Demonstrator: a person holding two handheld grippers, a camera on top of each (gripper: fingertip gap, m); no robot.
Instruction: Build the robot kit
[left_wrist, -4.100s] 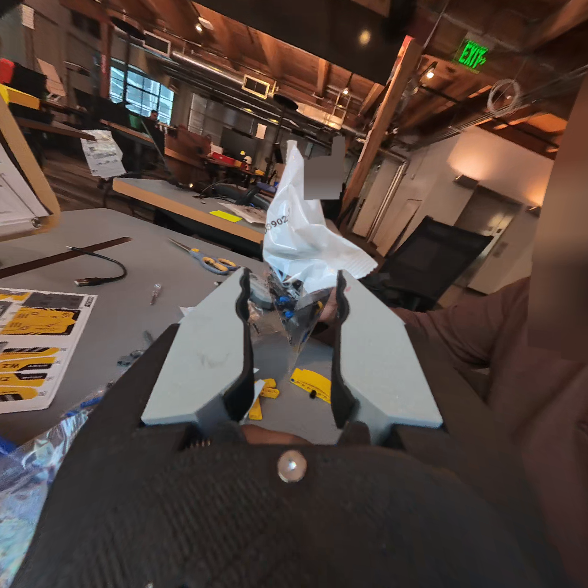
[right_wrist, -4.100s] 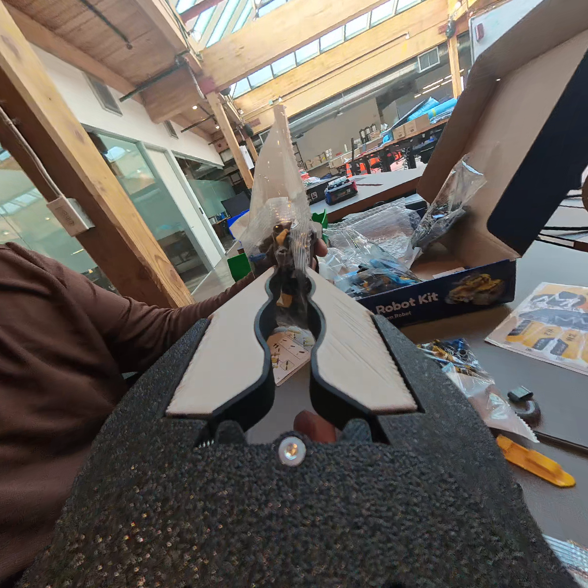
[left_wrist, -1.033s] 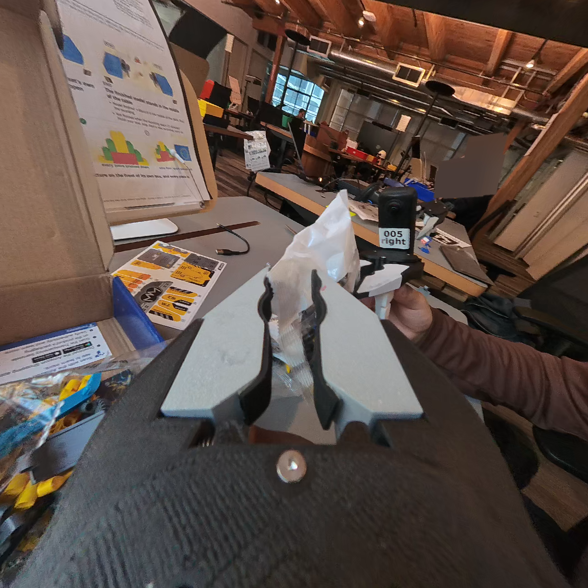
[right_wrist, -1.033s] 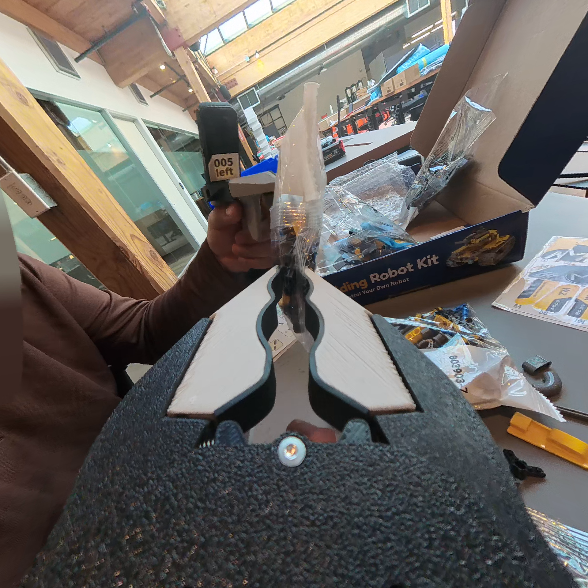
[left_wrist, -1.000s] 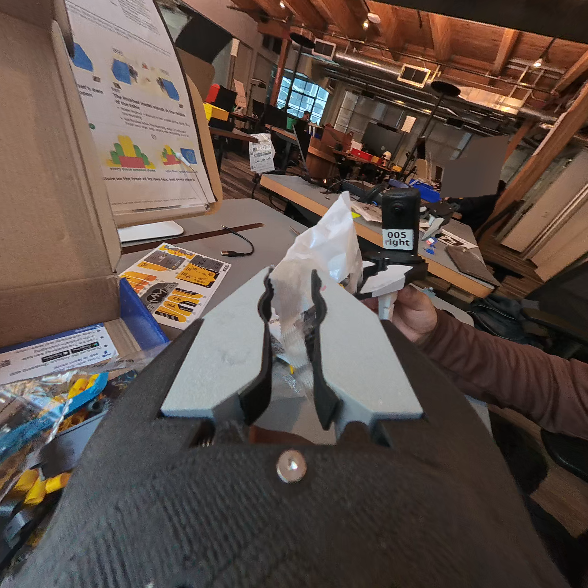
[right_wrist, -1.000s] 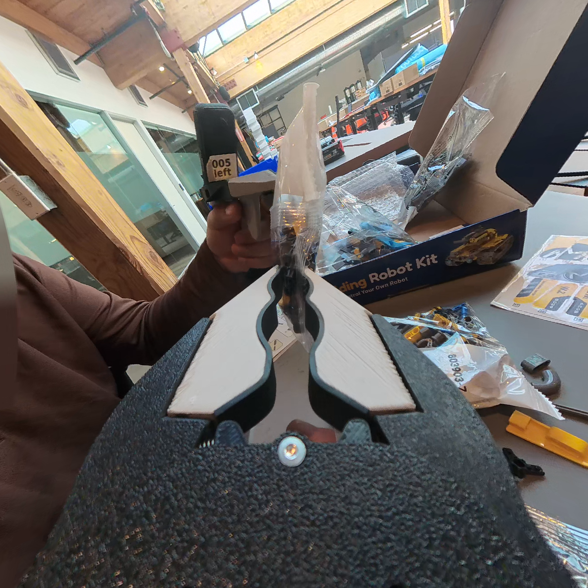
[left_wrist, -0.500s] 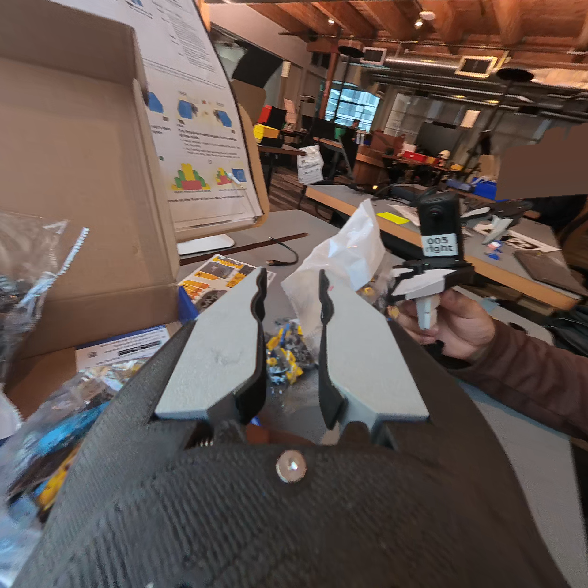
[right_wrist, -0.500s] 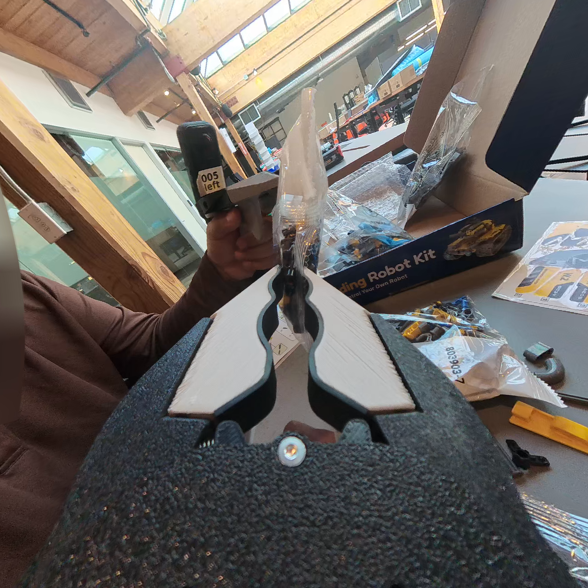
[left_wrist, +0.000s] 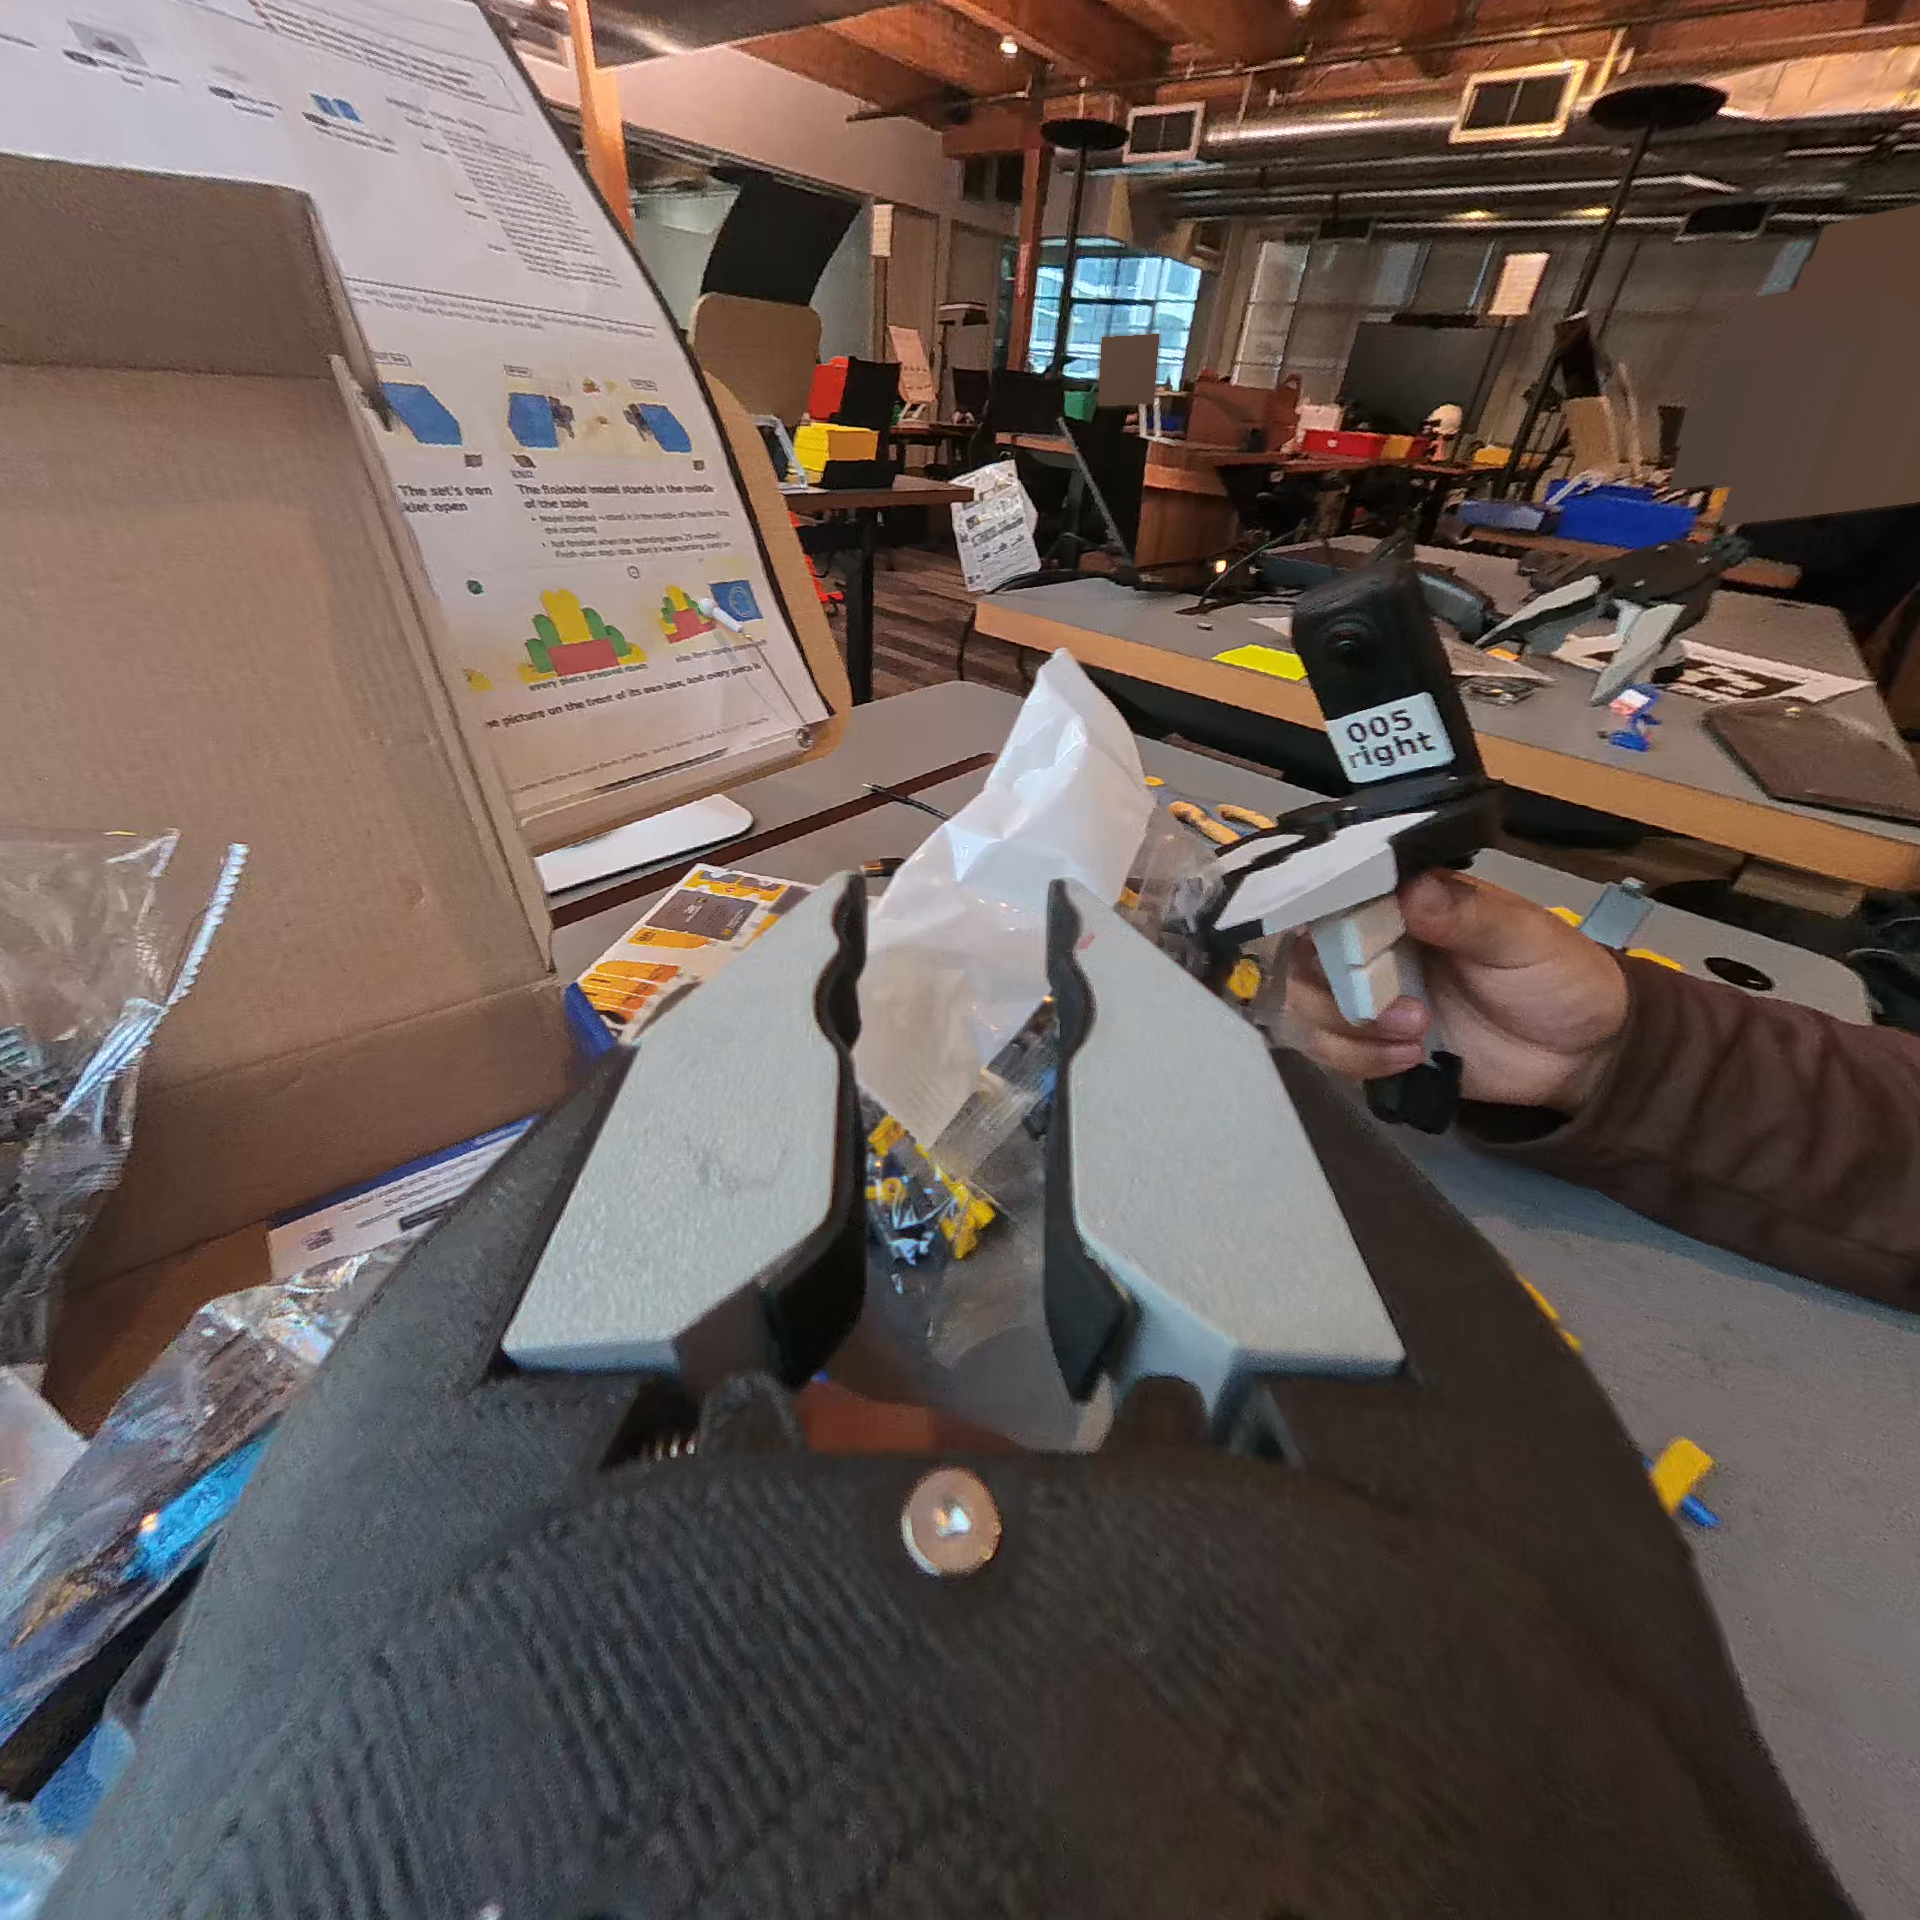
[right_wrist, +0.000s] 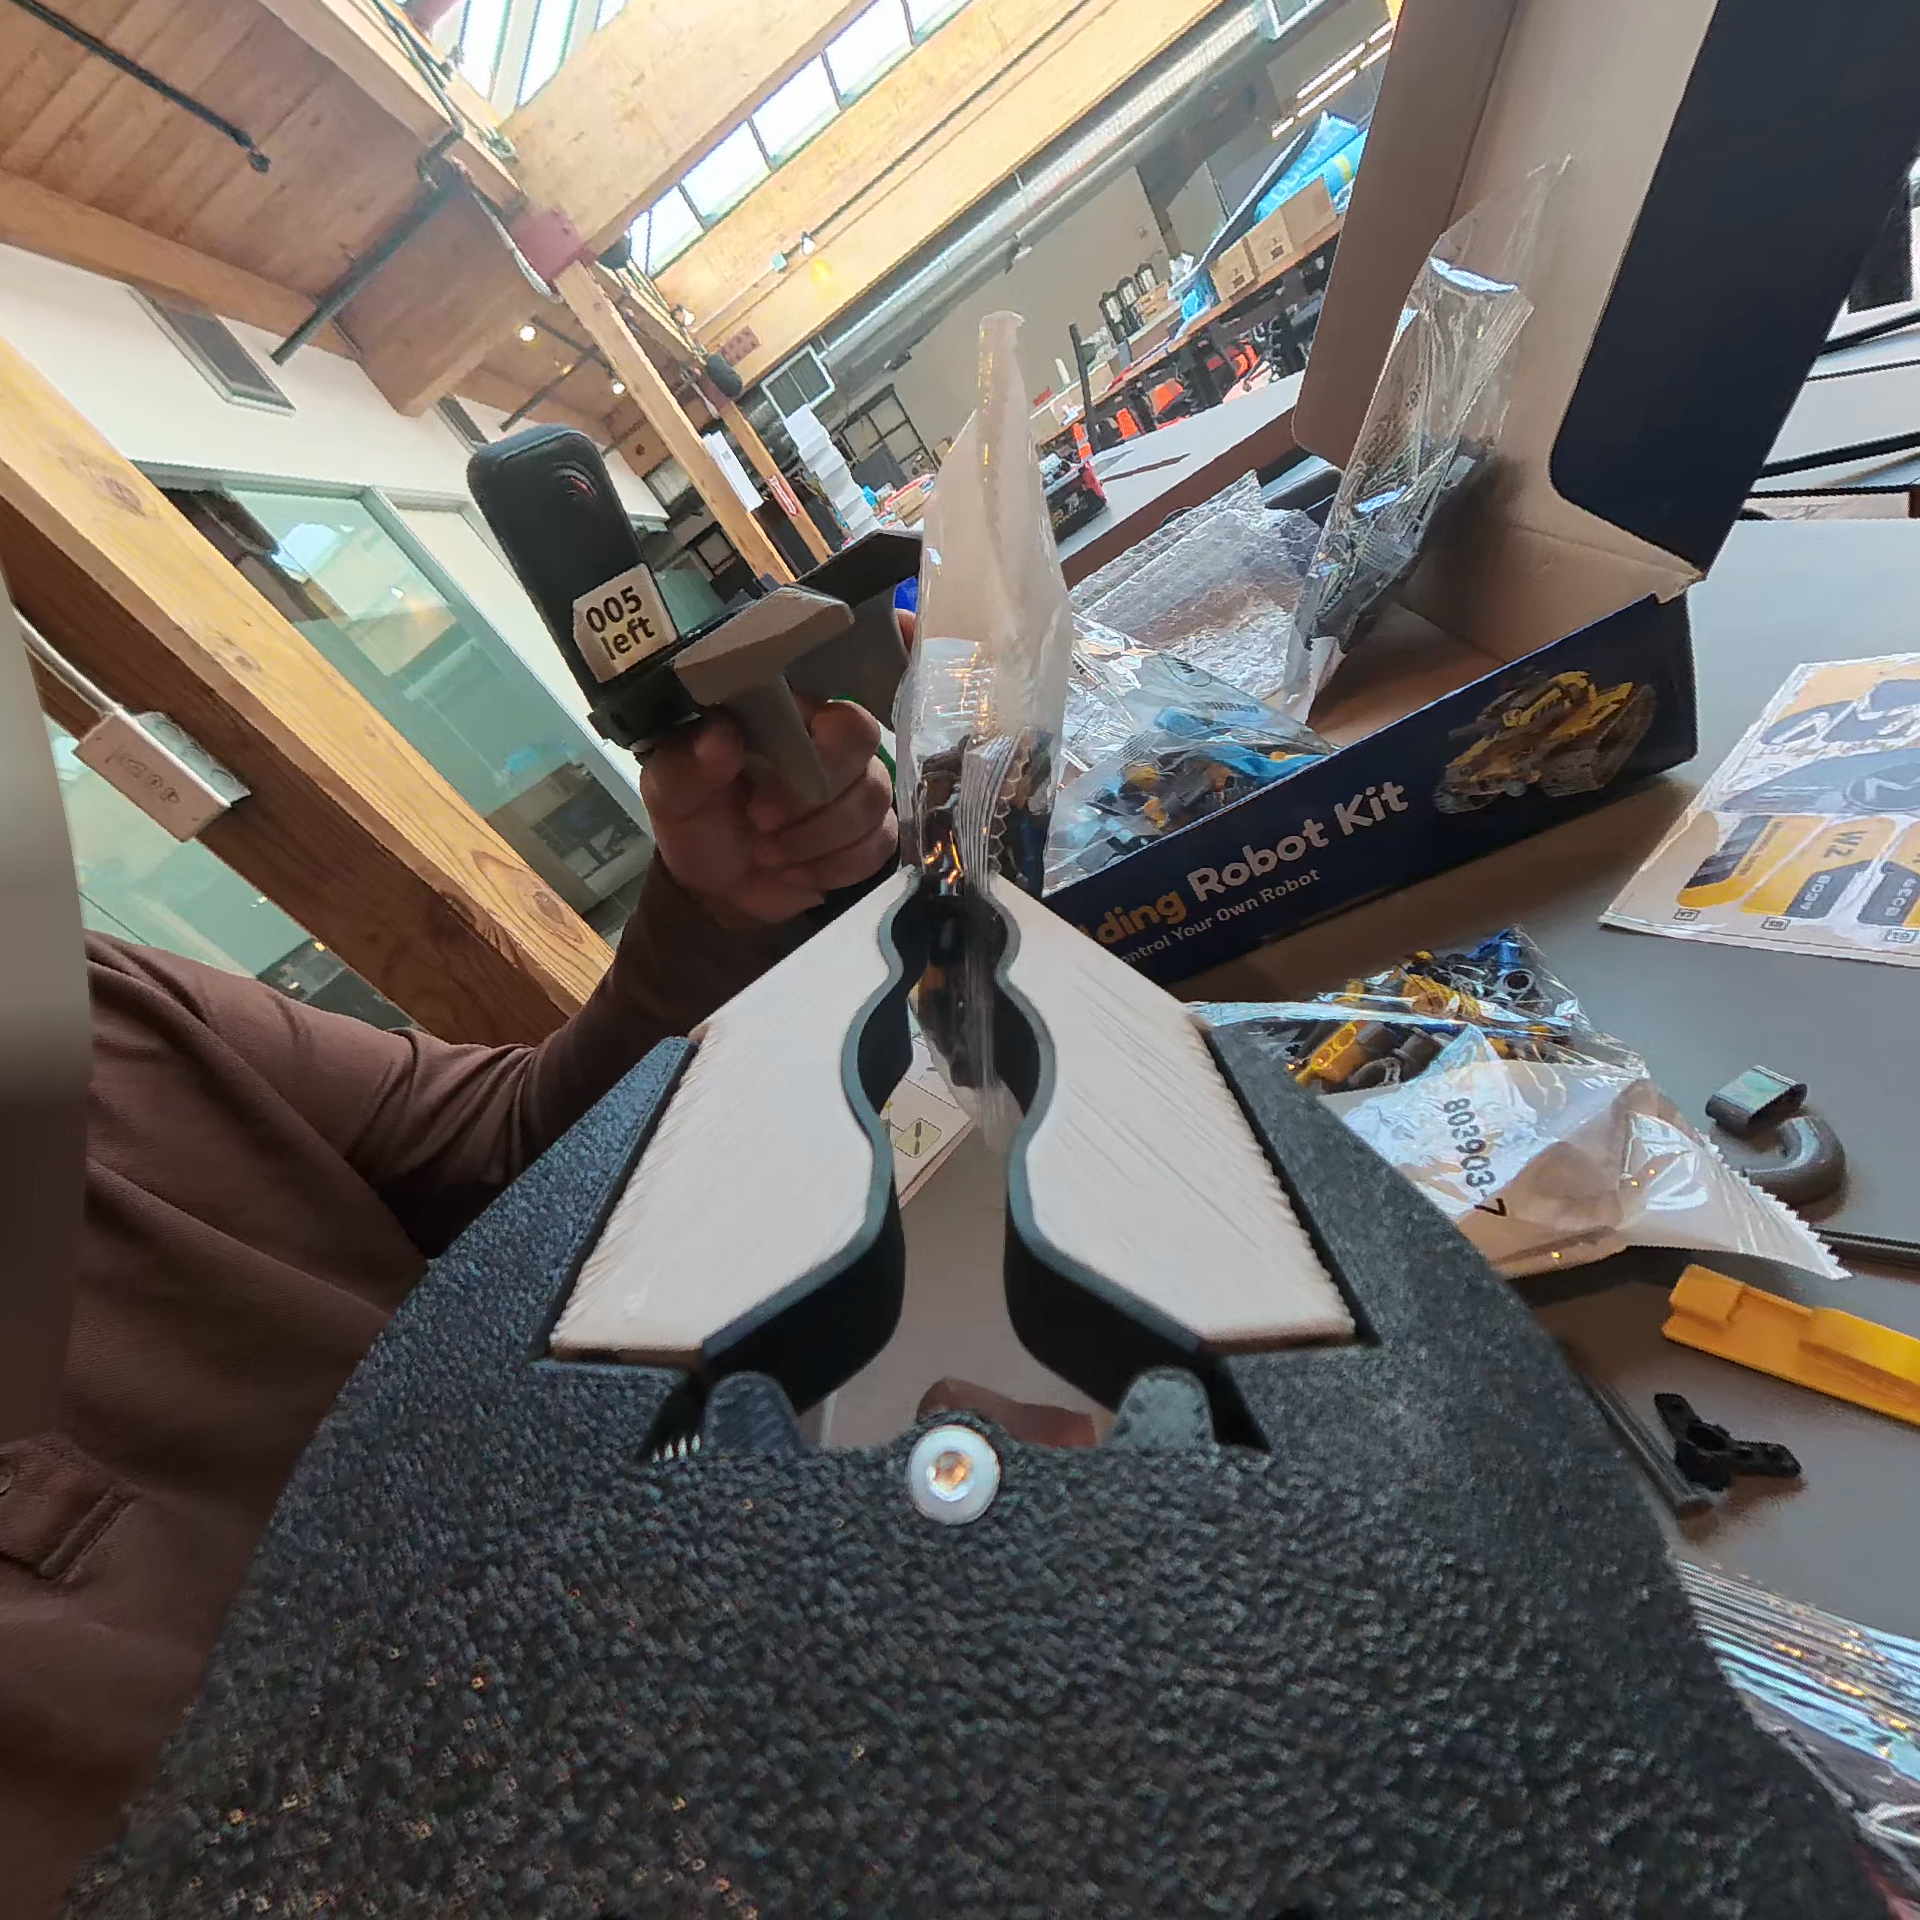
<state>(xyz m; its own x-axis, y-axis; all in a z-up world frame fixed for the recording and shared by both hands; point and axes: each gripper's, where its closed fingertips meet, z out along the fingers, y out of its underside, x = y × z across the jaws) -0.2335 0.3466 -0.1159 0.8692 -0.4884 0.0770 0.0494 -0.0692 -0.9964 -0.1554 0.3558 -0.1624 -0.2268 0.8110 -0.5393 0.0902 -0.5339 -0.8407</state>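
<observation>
My left gripper (left_wrist: 951, 914) is open and empty, just above the table. Between and beyond its fingers, a plastic bag of small yellow and blue parts (left_wrist: 987, 914) lies on the table with its white end sticking up. It also shows in the right wrist view (right_wrist: 1486, 1101). My right gripper (right_wrist: 951, 899) is shut on a clear bag of dark small parts (right_wrist: 982, 644) and holds it upright above the table. A hand holds the right gripper (left_wrist: 1247, 894) to the right in the left wrist view. The left gripper's camera and handle (right_wrist: 623, 613) stand behind the clear bag.
An open cardboard box with a blue front (right_wrist: 1351, 821) holds several bags of parts (right_wrist: 1164, 748); its flap (left_wrist: 208, 727) stands at my left. A sticker sheet (right_wrist: 1797, 810), a yellow part (right_wrist: 1787, 1340), a grey curved part (right_wrist: 1787, 1143) and a propped instruction sheet (left_wrist: 540, 416) are around. The left gripper's tips are roughly 10 cm from the right gripper's.
My left gripper has opened and let go of the white-ended bag, which now lies on the table, and has swung left toward the box. My right gripper still holds its clear bag.
</observation>
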